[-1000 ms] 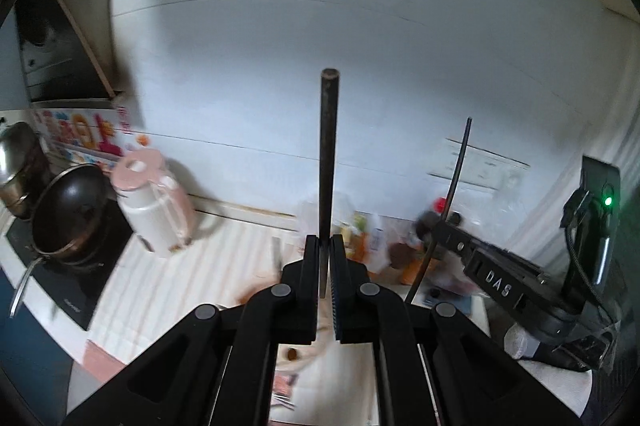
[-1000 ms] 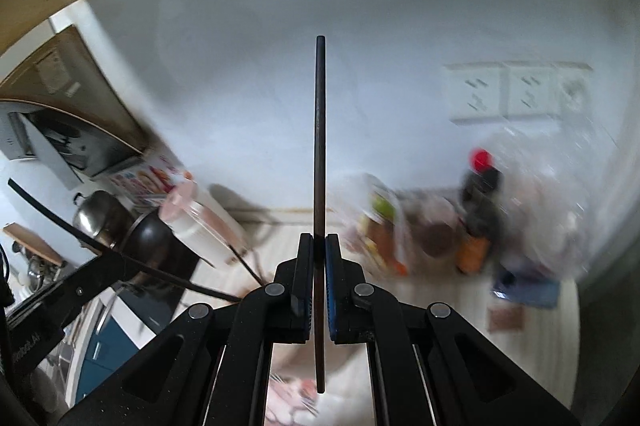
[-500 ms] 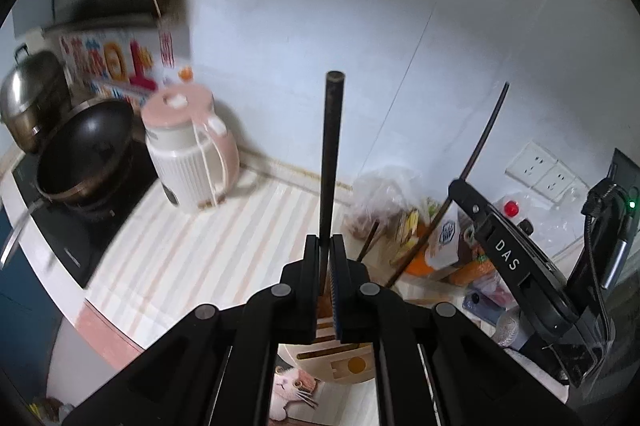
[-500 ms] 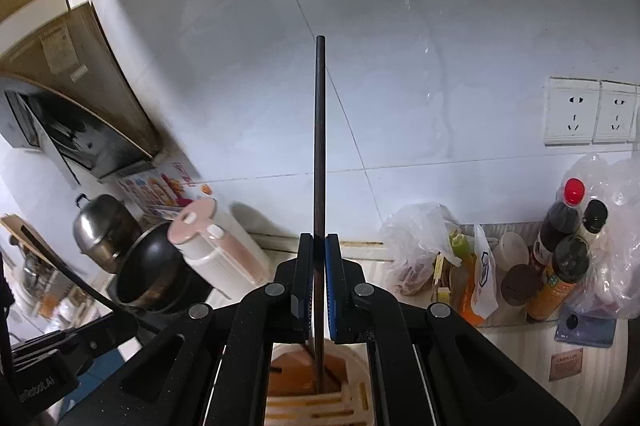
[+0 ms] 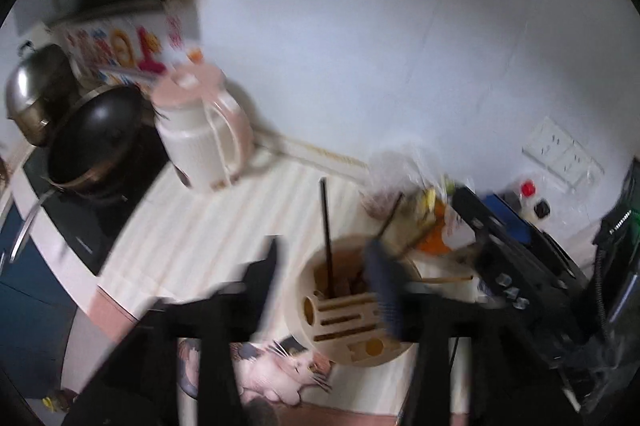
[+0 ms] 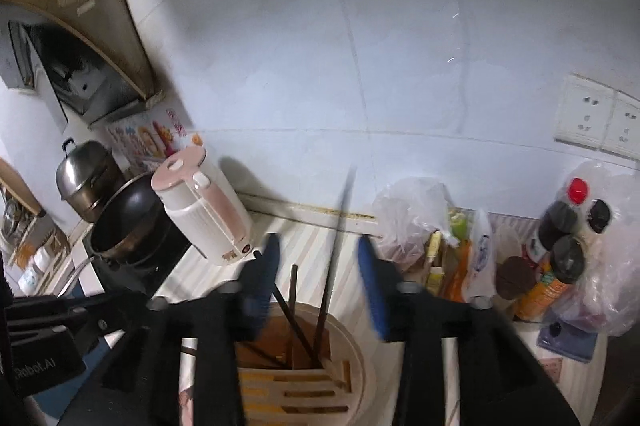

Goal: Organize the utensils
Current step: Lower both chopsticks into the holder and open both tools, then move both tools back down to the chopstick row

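Both my grippers are opening over the round beige wooden utensil holder (image 6: 352,358). Left gripper (image 5: 326,278) has let go of its dark chopstick (image 5: 326,226), which stands near upright in the holder at 12 o'clock. Right gripper (image 6: 320,274) is clear of its own thin dark chopstick (image 6: 334,258), which leans toward 1. Pink-lidded white kettle (image 6: 200,205) sits at 10, so I'd back straight out.

Dark chopsticks (image 6: 336,246) upright in round wooden holder (image 6: 360,354)
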### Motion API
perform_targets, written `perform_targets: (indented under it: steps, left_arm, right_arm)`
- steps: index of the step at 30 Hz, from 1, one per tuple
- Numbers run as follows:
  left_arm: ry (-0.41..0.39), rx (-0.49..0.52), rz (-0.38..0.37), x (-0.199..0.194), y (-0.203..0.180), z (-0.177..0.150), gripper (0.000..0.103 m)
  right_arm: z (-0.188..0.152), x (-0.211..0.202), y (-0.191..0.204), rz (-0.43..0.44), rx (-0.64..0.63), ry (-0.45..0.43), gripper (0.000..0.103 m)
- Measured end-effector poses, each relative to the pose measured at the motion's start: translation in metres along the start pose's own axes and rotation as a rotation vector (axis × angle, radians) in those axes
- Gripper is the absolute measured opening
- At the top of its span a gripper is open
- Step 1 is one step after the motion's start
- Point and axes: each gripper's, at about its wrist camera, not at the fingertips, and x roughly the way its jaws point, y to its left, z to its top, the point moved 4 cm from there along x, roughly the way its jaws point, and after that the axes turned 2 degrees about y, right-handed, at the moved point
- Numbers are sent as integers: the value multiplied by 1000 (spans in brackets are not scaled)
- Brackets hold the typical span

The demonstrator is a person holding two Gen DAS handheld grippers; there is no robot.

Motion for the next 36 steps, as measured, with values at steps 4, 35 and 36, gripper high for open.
perform_targets:
  steps: [4,35,36]
  left_arm:
    - [-101,-31,46,-22,18,-3,99]
    - [492,368,-21,217,-141,-286,81]
    - [510,381,-31,225,-149,-289,79]
  right_arm:
    - [4,-39,-14,-27,22,-20,56]
    - [-299,-21,-248,-335,415,538,23]
    - [-303,-19,-252,-337,421,546,23]
